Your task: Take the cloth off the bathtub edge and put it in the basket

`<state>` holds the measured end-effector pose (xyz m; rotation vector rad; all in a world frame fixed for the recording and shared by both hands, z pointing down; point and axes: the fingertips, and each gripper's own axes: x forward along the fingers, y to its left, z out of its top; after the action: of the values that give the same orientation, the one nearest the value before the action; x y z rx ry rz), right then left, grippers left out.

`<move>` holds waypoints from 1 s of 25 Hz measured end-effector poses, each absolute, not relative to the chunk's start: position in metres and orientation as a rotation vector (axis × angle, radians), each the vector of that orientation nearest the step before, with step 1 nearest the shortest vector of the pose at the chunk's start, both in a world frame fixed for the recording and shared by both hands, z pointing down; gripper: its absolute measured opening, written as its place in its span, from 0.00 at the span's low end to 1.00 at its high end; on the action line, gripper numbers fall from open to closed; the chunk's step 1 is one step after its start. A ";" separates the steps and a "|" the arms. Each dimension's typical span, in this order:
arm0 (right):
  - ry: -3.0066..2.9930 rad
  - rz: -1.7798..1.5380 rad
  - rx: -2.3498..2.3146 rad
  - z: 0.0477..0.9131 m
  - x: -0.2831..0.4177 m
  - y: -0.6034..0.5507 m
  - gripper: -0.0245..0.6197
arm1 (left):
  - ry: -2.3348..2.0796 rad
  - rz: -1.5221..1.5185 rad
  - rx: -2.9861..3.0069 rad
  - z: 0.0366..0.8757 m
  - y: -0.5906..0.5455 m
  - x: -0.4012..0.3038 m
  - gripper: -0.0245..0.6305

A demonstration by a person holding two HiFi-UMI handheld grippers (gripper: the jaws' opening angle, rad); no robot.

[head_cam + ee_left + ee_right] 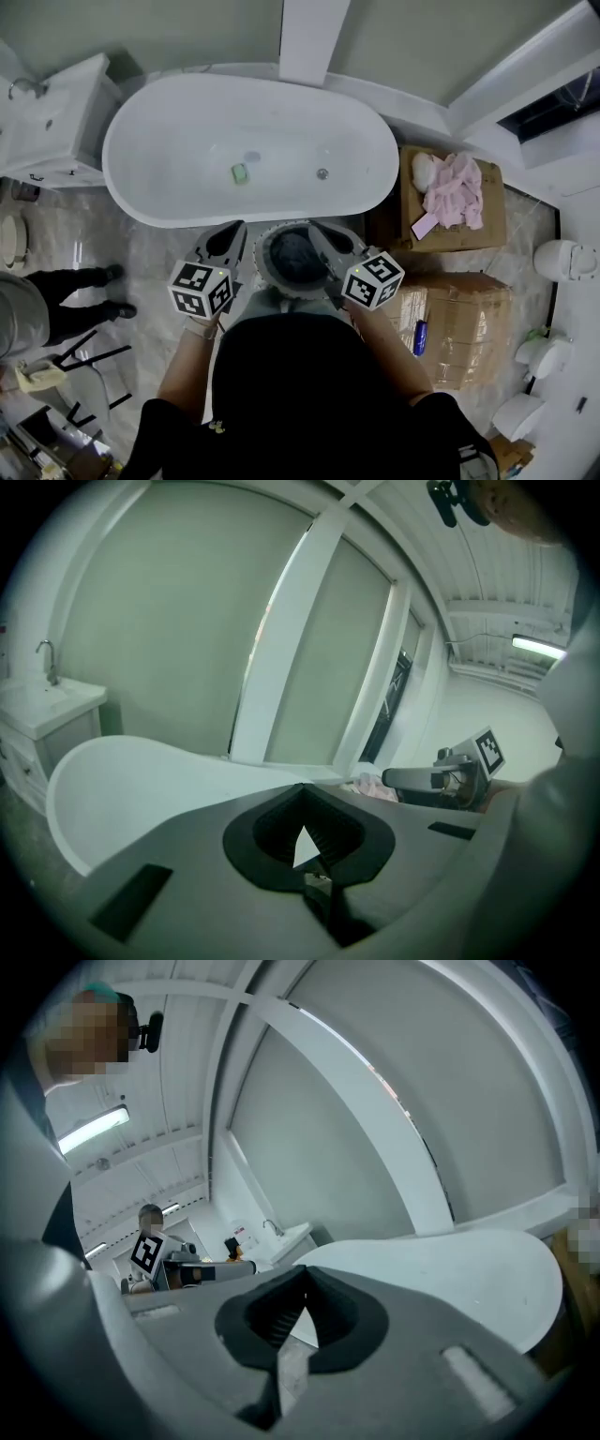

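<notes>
A round pale basket (pixel 267 272) stands on the floor just in front of the white bathtub (pixel 169 192), directly below me. Something dark and cloth-like (pixel 294 255) lies inside it. No cloth shows on the tub's edge. My left gripper (pixel 234 232) is held at the basket's left rim and my right gripper (pixel 317 232) at its right rim. Both are shut with nothing between the fingers. The left gripper view has its shut jaws (pixel 302 797) pointing over the tub. The right gripper (pixel 302 1277) is shut too, facing the tub's other end.
A pink cloth (pixel 455 190) lies on a cardboard box (pixel 487 234) right of the tub. A small green item (pixel 240 172) sits in the tub near the drain (pixel 322 173). A sink cabinet (pixel 52 122) stands at left. A person's legs (pixel 66 286) are nearby.
</notes>
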<state>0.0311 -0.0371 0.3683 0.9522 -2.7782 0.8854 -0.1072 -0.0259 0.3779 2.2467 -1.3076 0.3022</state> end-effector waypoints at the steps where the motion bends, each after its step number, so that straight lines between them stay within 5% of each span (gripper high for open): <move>1: -2.795 0.864 0.941 0.358 0.029 -0.035 0.03 | -1.330 0.287 2.259 0.366 -0.023 -0.111 0.06; 25: -2.985 0.567 0.760 0.263 -0.018 -0.032 0.03 | -1.554 0.158 2.324 0.281 0.000 -0.155 0.06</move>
<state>-0.0179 -0.0315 0.2631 0.7602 -2.9851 0.5673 -0.1549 -0.0003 0.2805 2.3237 -1.5544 0.1575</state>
